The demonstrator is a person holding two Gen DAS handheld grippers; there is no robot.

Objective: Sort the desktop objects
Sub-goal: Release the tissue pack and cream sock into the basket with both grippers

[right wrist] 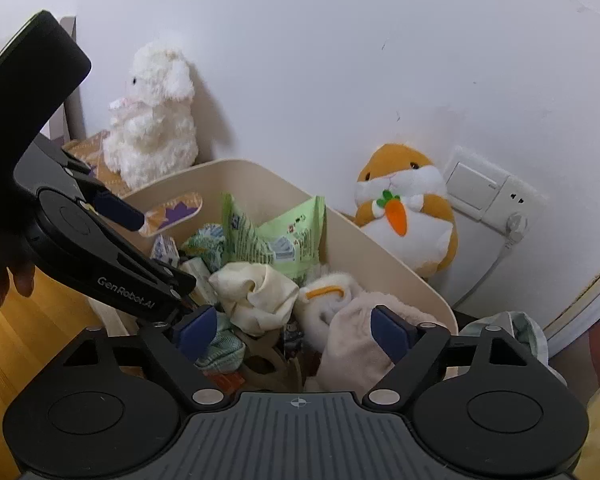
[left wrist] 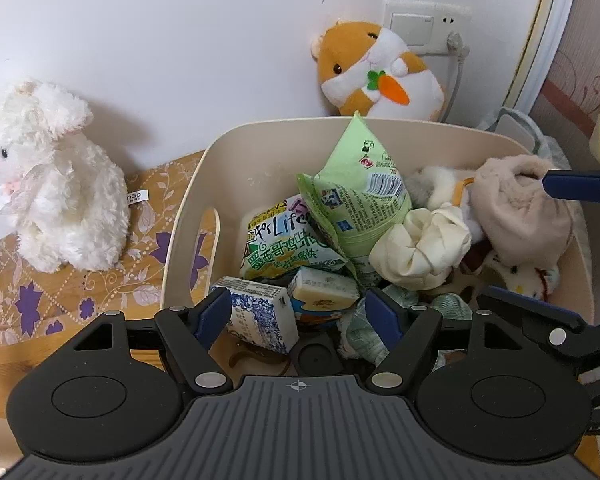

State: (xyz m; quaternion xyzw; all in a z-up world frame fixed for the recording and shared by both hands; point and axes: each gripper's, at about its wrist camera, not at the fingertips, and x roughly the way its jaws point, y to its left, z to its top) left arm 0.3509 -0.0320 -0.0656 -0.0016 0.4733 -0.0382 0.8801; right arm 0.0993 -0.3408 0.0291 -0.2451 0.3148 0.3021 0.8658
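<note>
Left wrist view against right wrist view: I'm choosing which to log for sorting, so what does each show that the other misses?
Only the left wrist view shows the blue-patterned carton and yellow-green snack bag low in the bin. Only the right wrist view shows the person's fingers behind the left claw. Both show the beige bin, green packet, cream cloth, white rabbit plush and hamster plush.

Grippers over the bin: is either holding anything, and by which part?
Nothing is held. The left gripper and right gripper both hang open above the bin.
</note>
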